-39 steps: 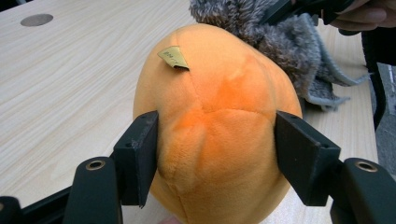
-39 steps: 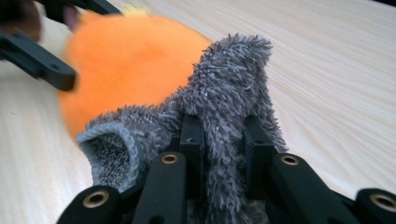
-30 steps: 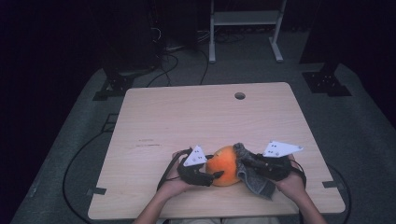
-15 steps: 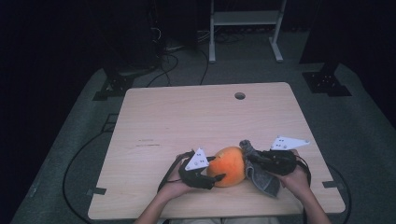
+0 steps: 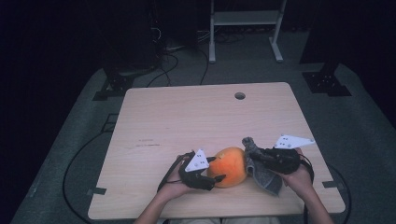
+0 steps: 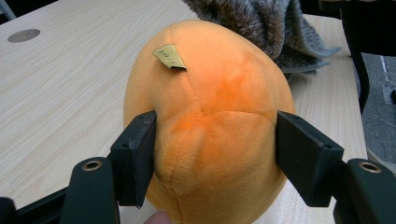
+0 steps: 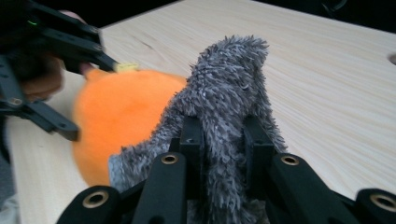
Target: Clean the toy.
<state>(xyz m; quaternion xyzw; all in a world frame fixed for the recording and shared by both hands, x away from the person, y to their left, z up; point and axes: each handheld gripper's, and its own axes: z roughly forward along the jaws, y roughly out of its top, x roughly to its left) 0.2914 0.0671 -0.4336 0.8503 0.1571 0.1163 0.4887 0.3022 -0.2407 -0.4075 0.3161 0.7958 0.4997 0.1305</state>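
Left gripper (image 6: 215,149) clamps orange plush ball (image 5: 227,166) near table's (image 5: 187,116) front edge. Right gripper (image 7: 219,140), just right of ball, clenched on grey furry cloth (image 7: 229,93).

On my table (image 5: 187,116), plush fruit (image 5: 229,165) near the front edge, my left gripper (image 5: 215,169) to its left with a jaw on either side, fuzzy cloth (image 5: 262,173) touching its right, my right gripper (image 5: 256,154) over that cloth, cable hole (image 5: 240,95) far behind
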